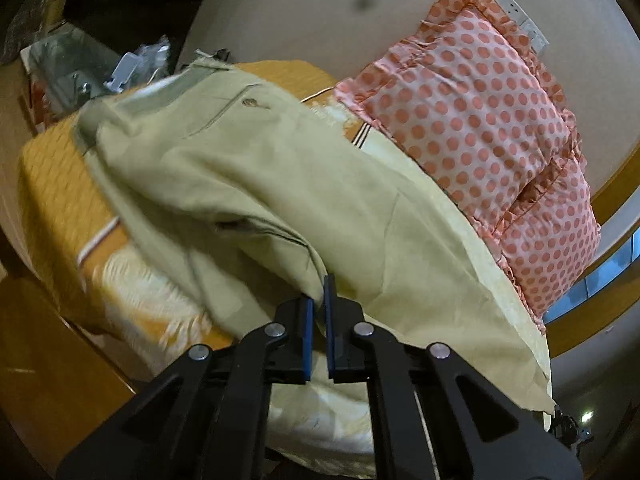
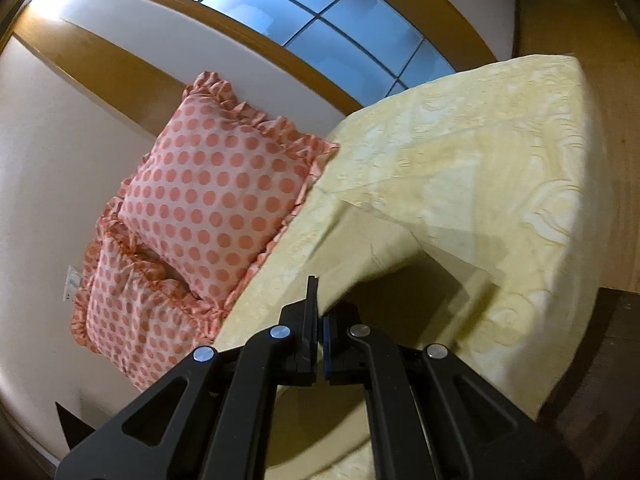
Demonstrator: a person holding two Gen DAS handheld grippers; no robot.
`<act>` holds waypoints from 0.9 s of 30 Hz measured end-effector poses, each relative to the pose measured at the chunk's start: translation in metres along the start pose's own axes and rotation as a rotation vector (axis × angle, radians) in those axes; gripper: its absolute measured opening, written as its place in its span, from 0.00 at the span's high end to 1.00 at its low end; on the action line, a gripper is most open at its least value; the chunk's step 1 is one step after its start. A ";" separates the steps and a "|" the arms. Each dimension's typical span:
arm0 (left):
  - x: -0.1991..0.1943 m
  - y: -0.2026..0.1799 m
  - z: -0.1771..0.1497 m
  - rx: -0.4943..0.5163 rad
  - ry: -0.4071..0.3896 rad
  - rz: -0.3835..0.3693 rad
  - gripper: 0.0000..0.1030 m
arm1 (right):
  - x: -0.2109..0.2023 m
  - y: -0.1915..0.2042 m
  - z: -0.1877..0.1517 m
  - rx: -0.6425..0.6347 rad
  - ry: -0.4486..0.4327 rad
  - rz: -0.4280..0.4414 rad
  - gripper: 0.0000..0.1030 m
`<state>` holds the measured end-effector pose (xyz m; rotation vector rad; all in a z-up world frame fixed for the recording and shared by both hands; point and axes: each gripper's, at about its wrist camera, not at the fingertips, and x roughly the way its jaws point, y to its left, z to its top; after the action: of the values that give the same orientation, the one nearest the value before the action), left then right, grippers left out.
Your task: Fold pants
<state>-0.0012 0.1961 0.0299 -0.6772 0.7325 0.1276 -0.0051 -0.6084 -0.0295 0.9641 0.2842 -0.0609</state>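
Observation:
Pale khaki pants lie across the bed, waistband and a buttoned back pocket at the far end. My left gripper is shut on a fold of the pants near their lower part, holding it above the bed. In the right wrist view my right gripper is shut on an edge of the same khaki pants fabric, lifted off the bed. The rest of the pants is out of this view.
The bed has a pale yellow patterned cover and an orange-and-white blanket. Two pink polka-dot pillows lean on the wall; they also show in the right wrist view. A cluttered bedside area lies beyond. A window is above.

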 end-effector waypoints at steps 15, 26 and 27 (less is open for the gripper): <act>-0.055 0.029 -0.019 0.033 -0.212 0.068 0.39 | -0.030 -0.007 -0.010 -0.117 -0.091 -0.247 0.38; -0.042 0.052 -0.016 -0.025 -0.167 0.071 0.34 | -0.004 0.005 -0.042 -0.286 -0.061 -0.219 0.88; -0.041 0.052 -0.016 -0.026 -0.166 0.069 0.33 | -0.002 0.007 -0.041 -0.305 -0.063 -0.218 0.95</act>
<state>-0.0588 0.2320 0.0205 -0.6574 0.5959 0.2542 -0.0141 -0.5706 -0.0452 0.6242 0.3294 -0.2405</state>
